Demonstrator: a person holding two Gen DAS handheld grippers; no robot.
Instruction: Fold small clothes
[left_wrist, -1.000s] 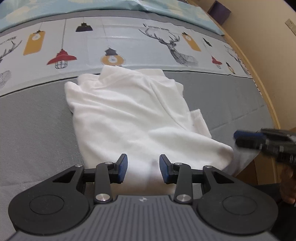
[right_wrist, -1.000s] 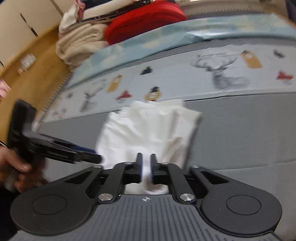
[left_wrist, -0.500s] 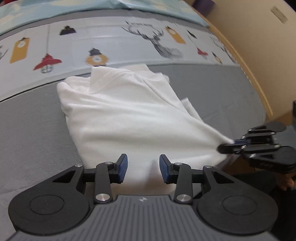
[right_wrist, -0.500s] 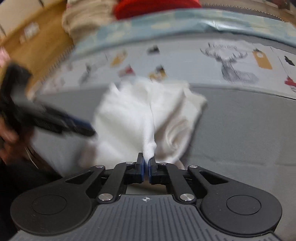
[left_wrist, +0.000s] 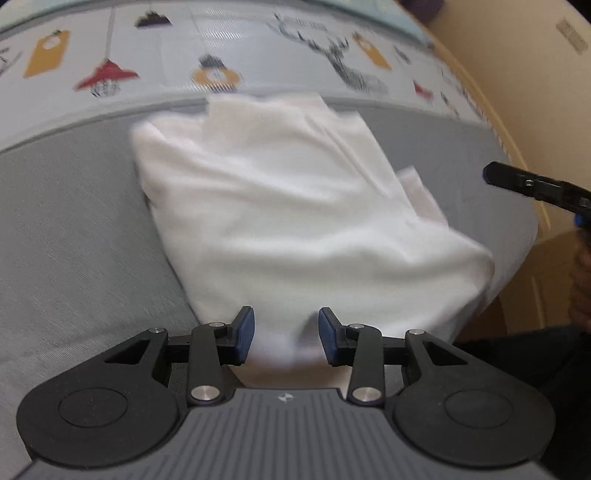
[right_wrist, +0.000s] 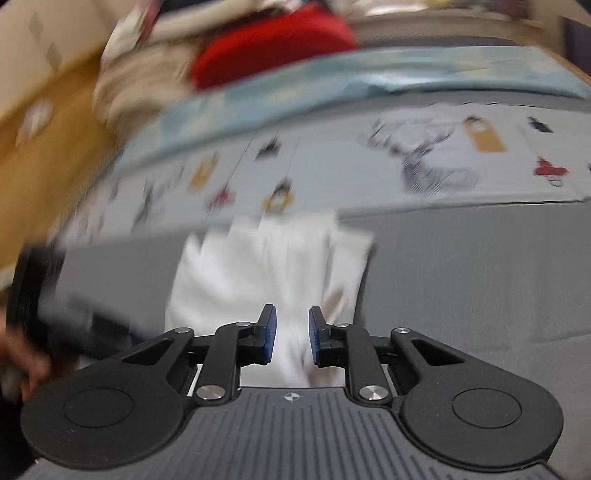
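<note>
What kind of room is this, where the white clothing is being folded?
Most likely a bedroom. The white garment lies on a bed covered in a grey sheet with a printed band of lamps and deer, and bedding is piled at the far end.

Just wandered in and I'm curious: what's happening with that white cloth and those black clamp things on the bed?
A person holding a two-finger gripper in each hand is folding a small white garment laid on a grey bedspread. Both the left gripper and the right gripper are open, poised at the garment's near edge and holding nothing. The garment lies partly folded. A red bundle sits further back.
</note>
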